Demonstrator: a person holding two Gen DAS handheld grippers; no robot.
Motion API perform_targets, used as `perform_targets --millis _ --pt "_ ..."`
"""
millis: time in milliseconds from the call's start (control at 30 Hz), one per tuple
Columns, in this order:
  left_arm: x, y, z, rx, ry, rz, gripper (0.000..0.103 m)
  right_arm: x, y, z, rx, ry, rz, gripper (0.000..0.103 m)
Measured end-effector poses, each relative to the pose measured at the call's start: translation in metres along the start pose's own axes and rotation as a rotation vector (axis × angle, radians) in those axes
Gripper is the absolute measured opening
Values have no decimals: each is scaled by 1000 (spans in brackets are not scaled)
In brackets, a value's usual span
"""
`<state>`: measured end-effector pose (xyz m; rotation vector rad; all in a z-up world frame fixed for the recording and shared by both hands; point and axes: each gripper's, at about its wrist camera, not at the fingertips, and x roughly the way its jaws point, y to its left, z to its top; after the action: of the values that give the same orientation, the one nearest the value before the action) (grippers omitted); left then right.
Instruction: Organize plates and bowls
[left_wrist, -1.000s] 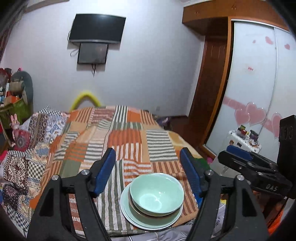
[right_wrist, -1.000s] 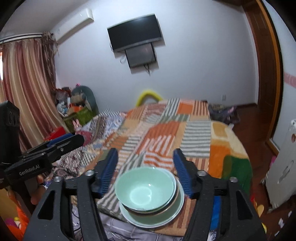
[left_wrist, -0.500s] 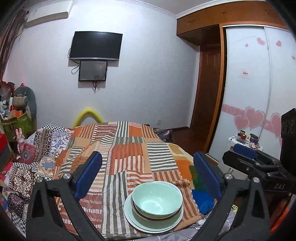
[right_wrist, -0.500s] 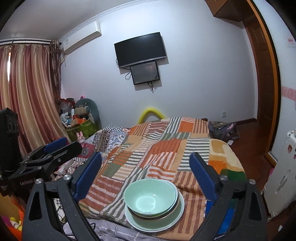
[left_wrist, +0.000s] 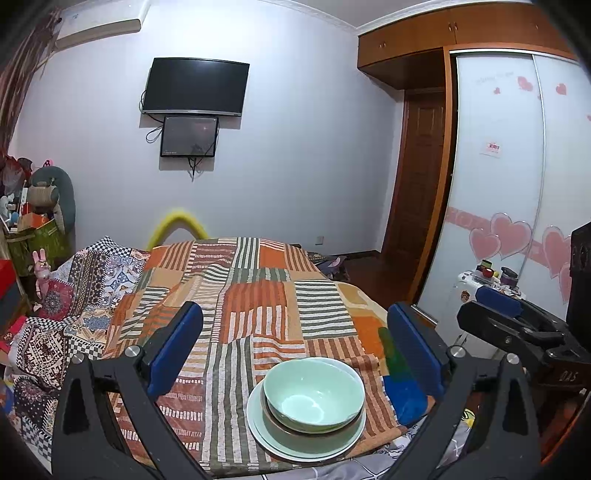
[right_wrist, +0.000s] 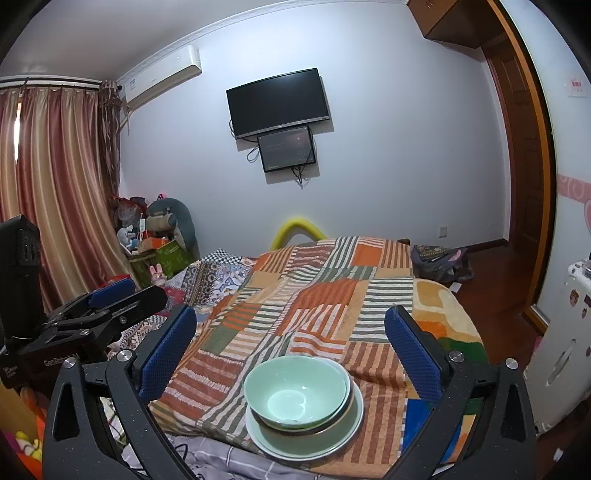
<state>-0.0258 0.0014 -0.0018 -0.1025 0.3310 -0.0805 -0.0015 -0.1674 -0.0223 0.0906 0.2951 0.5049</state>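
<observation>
A pale green bowl (left_wrist: 314, 393) sits nested on a brown-rimmed dish and a pale green plate (left_wrist: 280, 441), stacked at the near edge of a striped patchwork blanket (left_wrist: 258, 295). My left gripper (left_wrist: 294, 312) hovers just short of the stack, jaws wide and empty, open. In the right wrist view the same bowl (right_wrist: 295, 391) and plate (right_wrist: 314, 446) lie ahead of my right gripper (right_wrist: 290, 314), whose jaws are opening with nothing between them. Each gripper shows in the other's view: the right one (left_wrist: 480, 306) and the left one (right_wrist: 136, 293).
The blanket covers a bed that runs back toward a wall with a television (left_wrist: 195, 86). Toys and bags (right_wrist: 159, 243) pile up at the far left by curtains. A wardrobe with heart stickers (left_wrist: 498, 236) and a small white unit (left_wrist: 487, 280) stand to the right.
Both grippers' jaws have spread wide apart. Both views have tipped upward, showing more wall and ceiling. The bowl and plate stack has not moved on the blanket.
</observation>
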Motion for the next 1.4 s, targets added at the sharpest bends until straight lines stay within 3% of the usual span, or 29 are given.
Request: perform_targets --millis 1400 --pt "2 2 2 -12 -1 7 103 -1 -4 3 3 2 4 102"
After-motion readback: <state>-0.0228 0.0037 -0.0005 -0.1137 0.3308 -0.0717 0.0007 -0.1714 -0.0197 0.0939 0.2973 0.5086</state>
